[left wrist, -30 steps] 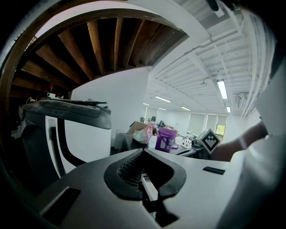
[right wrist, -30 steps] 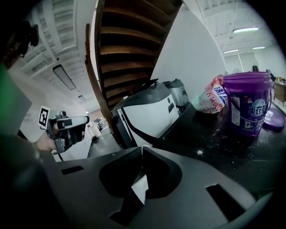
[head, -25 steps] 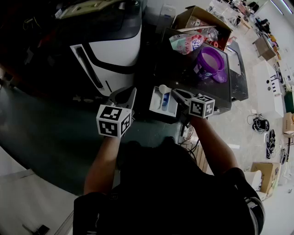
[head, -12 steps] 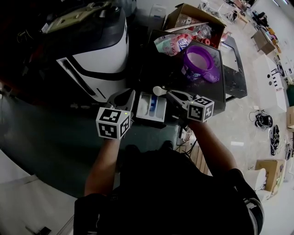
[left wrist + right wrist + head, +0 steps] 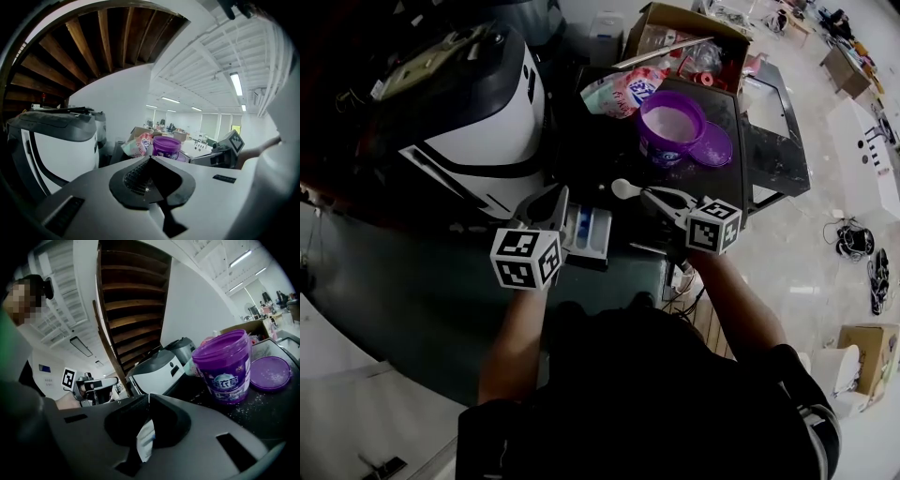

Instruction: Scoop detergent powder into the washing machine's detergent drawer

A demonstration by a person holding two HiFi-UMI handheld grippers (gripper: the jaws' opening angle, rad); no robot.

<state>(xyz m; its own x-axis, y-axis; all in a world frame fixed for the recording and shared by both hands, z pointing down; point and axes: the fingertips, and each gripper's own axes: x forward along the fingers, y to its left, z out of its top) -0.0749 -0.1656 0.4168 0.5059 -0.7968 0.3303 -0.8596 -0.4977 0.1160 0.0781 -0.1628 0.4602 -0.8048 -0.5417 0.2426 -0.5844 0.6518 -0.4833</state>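
the right tongs [image 5: 650, 194] are clamping shut on the handle of a white scoop [image 5: 623, 187]; in the right gripper view the tongs [image 5: 147, 397] are pressing together with the pale handle [image 5: 144, 439] sticking out between them. the scoop's round bowl is pointing away from the person and hanging near the upper right corner of the detergent drawer [image 5: 598, 240], between the drawer and the purple tub [image 5: 670, 127]. whether the bowl is carrying powder is not showing clearly.

the drawer is standing pulled out from the front of the white washing machine [image 5: 487, 112], showing a white inside with a blue part. the left tongs [image 5: 548, 199] are hovering just beside the drawer's left edge, and the left gripper view is showing them [image 5: 150, 157] closed tip to tip with nothing between them.

the tub is sitting open on the dark desk [image 5: 773, 155] to the right of the machine, pale powder showing inside it, and its purple lid [image 5: 718, 146] is lying flat just beside it, touching its right side. in the right gripper view white grains are lying scattered on the desk [image 5: 281, 404] around the tub [image 5: 222, 366] and on the lid [image 5: 271, 372]. a printed bag [image 5: 619, 91] is leaning behind the tub, and an open cardboard box [image 5: 675, 28] is standing behind that.
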